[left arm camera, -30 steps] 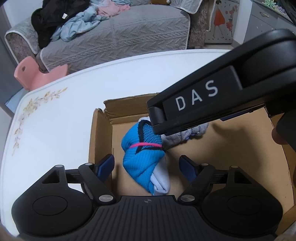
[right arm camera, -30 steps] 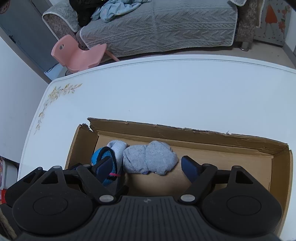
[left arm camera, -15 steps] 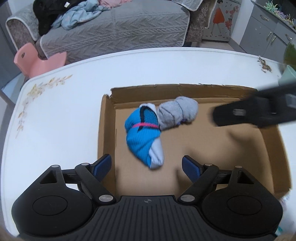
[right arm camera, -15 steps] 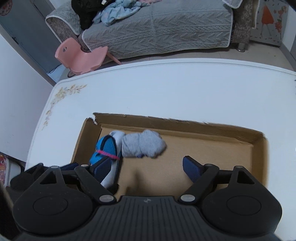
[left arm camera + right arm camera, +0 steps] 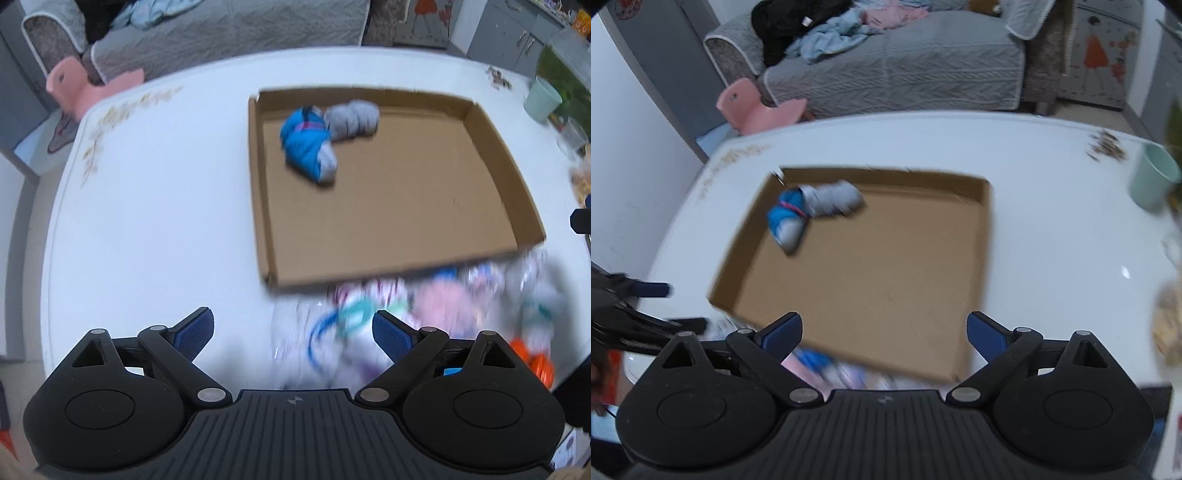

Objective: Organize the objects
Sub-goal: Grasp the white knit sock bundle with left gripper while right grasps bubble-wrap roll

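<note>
A shallow cardboard box (image 5: 388, 254) (image 5: 849, 288) lies on the white table (image 5: 155, 229). In its far left corner rest a rolled blue sock bundle (image 5: 306, 147) (image 5: 786, 218) and a rolled grey one (image 5: 352, 118) (image 5: 834, 197), touching each other. A blurred heap of loose socks (image 5: 424, 306) lies in front of the box's near edge. My left gripper (image 5: 293, 328) hovers over that heap, jaws still opening, nothing between them. My right gripper (image 5: 884, 328) hangs above the box's near edge, jaws opening too, holding nothing.
A pale green cup (image 5: 1152, 177) (image 5: 541, 98) stands at the table's far right, with crumbs (image 5: 1106, 144) near it. An orange item (image 5: 532, 360) lies at the heap's right end. Beyond the table are a grey sofa (image 5: 923, 74) with clothes and a pink chair (image 5: 753, 107).
Both grippers have pulled back and up out of the box, leaving the two sock bundles in it. Their jaws have widened. The loose sock heap has come into the left wrist view.
</note>
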`<action>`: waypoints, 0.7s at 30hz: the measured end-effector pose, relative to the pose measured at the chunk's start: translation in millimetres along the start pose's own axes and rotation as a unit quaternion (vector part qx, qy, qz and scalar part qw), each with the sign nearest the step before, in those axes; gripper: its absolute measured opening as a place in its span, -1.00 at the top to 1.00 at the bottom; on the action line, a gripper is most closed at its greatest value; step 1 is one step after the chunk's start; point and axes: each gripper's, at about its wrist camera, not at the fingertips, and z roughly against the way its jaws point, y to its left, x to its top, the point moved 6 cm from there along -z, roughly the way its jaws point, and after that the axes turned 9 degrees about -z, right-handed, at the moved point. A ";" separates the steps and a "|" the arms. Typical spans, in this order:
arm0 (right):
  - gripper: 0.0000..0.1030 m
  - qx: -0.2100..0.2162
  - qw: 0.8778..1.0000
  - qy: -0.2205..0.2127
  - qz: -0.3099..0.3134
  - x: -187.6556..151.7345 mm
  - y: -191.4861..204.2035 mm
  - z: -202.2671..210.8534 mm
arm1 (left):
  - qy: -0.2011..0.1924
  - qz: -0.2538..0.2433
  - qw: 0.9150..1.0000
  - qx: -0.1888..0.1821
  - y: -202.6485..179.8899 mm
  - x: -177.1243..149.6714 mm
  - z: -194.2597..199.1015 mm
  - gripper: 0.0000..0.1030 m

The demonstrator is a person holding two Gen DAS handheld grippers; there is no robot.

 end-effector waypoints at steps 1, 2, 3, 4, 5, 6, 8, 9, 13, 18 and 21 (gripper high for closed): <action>-0.85 0.001 1.000 0.008 -0.010 -6.7 -6.4 -3.5 | 0.007 0.001 1.000 -0.002 0.4 -6.3 -0.4 -0.85; -0.85 0.001 1.000 0.015 -0.019 -12.6 -11.3 -8.0 | 0.012 0.003 1.000 -0.004 1.1 -13.4 0.9 -0.85; -0.85 0.000 0.999 0.020 -0.027 -18.5 -15.6 -12.9 | 0.017 0.004 1.000 -0.006 1.4 -18.8 0.5 -0.85; -0.85 -0.002 0.999 0.027 -0.034 -23.6 -19.3 -19.3 | 0.021 0.006 1.000 -0.007 2.1 -23.4 -0.5 -0.85; -0.85 -0.003 0.999 0.033 -0.042 -27.8 -22.3 -25.9 | 0.025 0.008 1.000 -0.009 2.8 -26.6 -1.9 -0.85; -0.85 -0.003 0.998 0.037 -0.047 -31.1 -25.2 -32.2 | 0.027 0.010 1.000 -0.012 3.4 -28.7 -4.3 -0.86; -0.86 -0.003 0.998 0.046 -0.052 -37.7 -30.0 -47.7 | 0.025 0.014 0.999 -0.014 5.3 -30.8 -10.2 -0.86; -0.85 -0.008 0.997 0.057 -0.059 -41.4 -33.1 -55.3 | 0.029 0.018 0.999 -0.015 6.2 -31.1 -14.0 -0.86; -0.85 -0.030 0.996 0.072 -0.052 -44.3 -36.4 -72.0 | 0.036 0.027 0.999 -0.010 9.2 -28.1 -29.9 -0.86; -0.85 -0.028 0.994 0.086 -0.057 -41.0 -33.1 -89.6 | 0.041 0.033 0.999 -0.009 10.0 -22.6 -41.8 -0.86; -0.85 -0.028 0.994 0.092 -0.052 -38.4 -26.3 -99.0 | 0.041 0.035 0.999 -0.004 10.6 -20.9 -49.1 -0.87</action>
